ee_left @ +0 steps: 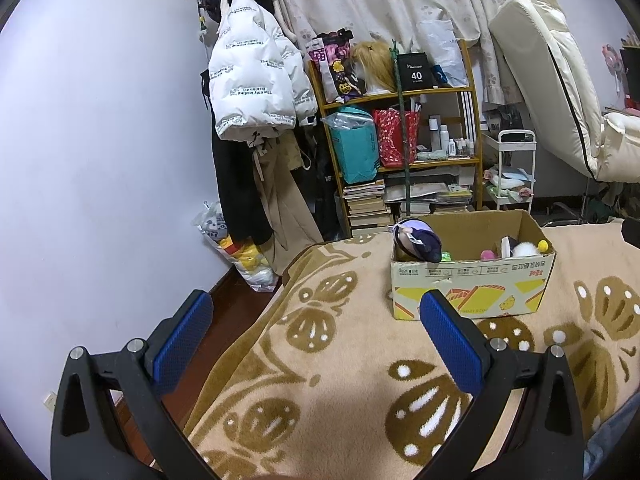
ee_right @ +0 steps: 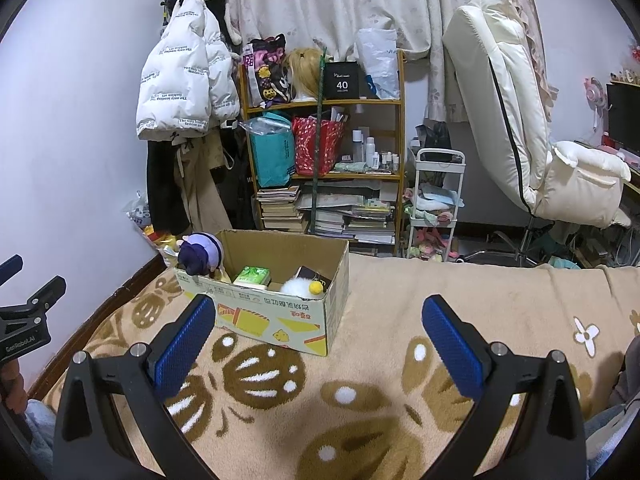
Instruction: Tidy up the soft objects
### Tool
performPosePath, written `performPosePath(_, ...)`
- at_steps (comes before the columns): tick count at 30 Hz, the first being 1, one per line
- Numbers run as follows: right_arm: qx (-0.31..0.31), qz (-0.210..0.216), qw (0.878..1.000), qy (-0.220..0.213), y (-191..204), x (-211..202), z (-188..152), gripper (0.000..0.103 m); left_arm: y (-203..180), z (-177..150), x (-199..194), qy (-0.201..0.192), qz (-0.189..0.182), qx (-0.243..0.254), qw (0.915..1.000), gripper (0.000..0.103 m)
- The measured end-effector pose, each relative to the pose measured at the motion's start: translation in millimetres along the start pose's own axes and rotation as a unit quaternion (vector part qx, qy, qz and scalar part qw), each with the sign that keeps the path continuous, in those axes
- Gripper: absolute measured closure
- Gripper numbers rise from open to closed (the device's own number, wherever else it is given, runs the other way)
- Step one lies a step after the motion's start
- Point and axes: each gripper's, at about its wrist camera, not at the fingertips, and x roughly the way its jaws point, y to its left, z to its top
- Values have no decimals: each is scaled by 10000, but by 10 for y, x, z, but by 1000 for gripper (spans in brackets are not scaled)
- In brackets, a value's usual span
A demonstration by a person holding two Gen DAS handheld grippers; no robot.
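Nearest the cameras, both grippers are just hanging above the blanket with nothing in them. The left gripper (ee_left: 316,344) has its blue pads spread wide, and the right gripper (ee_right: 316,348) is the same, jaws wide apart and empty. My guess is they're parked like that because nothing on the bed is waiting to be picked up.

The butterfly-print blanket (ee_right: 360,400) in front of them is bare, so there's plenty of open room to move, especially to the right of the box. On the left the blanket's edge drops off to dark floor close to the wall, so that side is tighter.

Further out sits the open cardboard box (ee_right: 276,316), and that's where the soft stuff is: a purple-haired plush doll (ee_right: 200,254) propped over the far-left corner, half over the rim, plus a green tissue pack (ee_right: 252,276), a white fluffy plush (ee_right: 294,287) and a small yellow pompom (ee_right: 315,288) down inside. The doll looks like it could tip out.

Beyond the bed are a cluttered wooden shelf (ee_right: 320,100) and a cream recliner (ee_right: 520,140).
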Motion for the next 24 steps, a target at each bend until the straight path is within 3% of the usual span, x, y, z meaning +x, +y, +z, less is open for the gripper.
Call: performPosePath(24, 5, 13, 10000, -1, -3, 2, 14, 0, 20, -15, 41, 85, -63, 23, 9999, 1)
